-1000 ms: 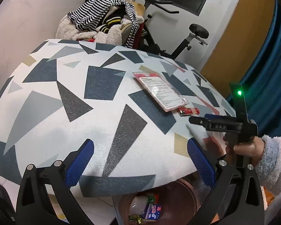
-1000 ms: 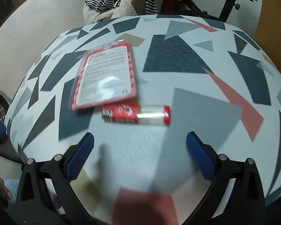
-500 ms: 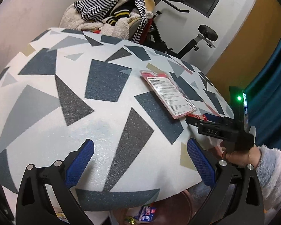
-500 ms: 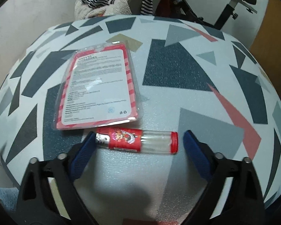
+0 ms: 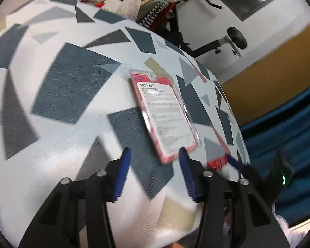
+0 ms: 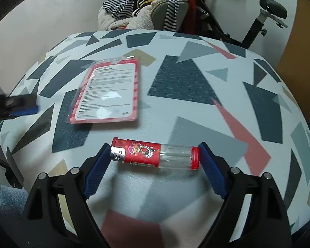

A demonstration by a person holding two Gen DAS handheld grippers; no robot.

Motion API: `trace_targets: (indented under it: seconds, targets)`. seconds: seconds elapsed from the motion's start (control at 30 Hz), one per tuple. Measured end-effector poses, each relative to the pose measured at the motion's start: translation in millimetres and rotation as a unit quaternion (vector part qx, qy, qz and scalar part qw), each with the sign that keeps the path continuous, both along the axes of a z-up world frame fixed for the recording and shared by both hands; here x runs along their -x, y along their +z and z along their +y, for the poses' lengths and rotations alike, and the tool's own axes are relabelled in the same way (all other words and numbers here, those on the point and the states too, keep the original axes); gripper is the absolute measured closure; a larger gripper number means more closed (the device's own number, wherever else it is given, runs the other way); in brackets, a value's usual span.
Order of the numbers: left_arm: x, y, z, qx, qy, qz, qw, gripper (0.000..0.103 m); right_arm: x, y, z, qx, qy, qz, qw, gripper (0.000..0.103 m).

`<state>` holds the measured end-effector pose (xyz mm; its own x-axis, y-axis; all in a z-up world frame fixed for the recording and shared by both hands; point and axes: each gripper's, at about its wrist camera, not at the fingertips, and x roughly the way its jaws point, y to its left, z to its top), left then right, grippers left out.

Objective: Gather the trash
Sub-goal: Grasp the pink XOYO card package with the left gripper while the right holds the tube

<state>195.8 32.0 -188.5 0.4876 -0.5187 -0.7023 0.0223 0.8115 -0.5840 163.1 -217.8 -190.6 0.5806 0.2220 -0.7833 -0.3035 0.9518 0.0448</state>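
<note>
A flat red-and-white blister package lies on the patterned tablecloth. My left gripper hovers at its near end. Its jaws are closing, the package's near corner lies between the blue fingertips, and the pads do not press on it. A red lighter with a clear body lies crosswise just in front of the package. My right gripper is shut on it lengthwise, one pad on the metal head and one on the red base. The left gripper's blue tip shows at the left edge there.
Behind the table stands a chair piled with striped and fleecy clothes, with an exercise bike to its right. A blue curtain hangs at the right. In the left wrist view the right gripper sits close to the right of my fingers.
My left gripper swept right and forward to the package and its jaws narrowed. My right gripper came down around the lighter and closed on its ends. The bin under the table left view.
</note>
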Motion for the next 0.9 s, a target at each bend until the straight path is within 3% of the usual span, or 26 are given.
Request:
trace_targets:
  seconds: [0.13, 0.37, 0.47, 0.8, 0.9]
  targets:
    - [-29.8, -5.6, -6.2, 0.011, 0.026, 0.014, 0.9995, 0.064, 3.9, 3.7, -11.9, -0.003, 0.001, -0.007, 1.0, 0.019]
    - [-64.5, -15.6, -12.4, -0.009, 0.051, 0.037, 0.998, 0.069, 3.8, 7.4, -29.0, -0.025, -0.009, -0.01, 1.0, 0.019]
    - [-68.5, -21.3, -13.5, -0.036, 0.058, 0.038, 0.9969, 0.077, 5.1, 7.7, -32.2, -0.03, -0.01, -0.012, 0.999, 0.019]
    - [-77.3, -22.2, -16.8, -0.056, 0.045, 0.027, 0.997, 0.084, 12.1, 5.1, -38.6, -0.04, -0.013, -0.008, 0.999, 0.019]
    - [-76.9, -20.6, -16.8, -0.055, 0.042, 0.028, 0.9972, 0.091, 18.5, 5.4, -39.6, -0.038, -0.013, -0.008, 0.999, 0.019]
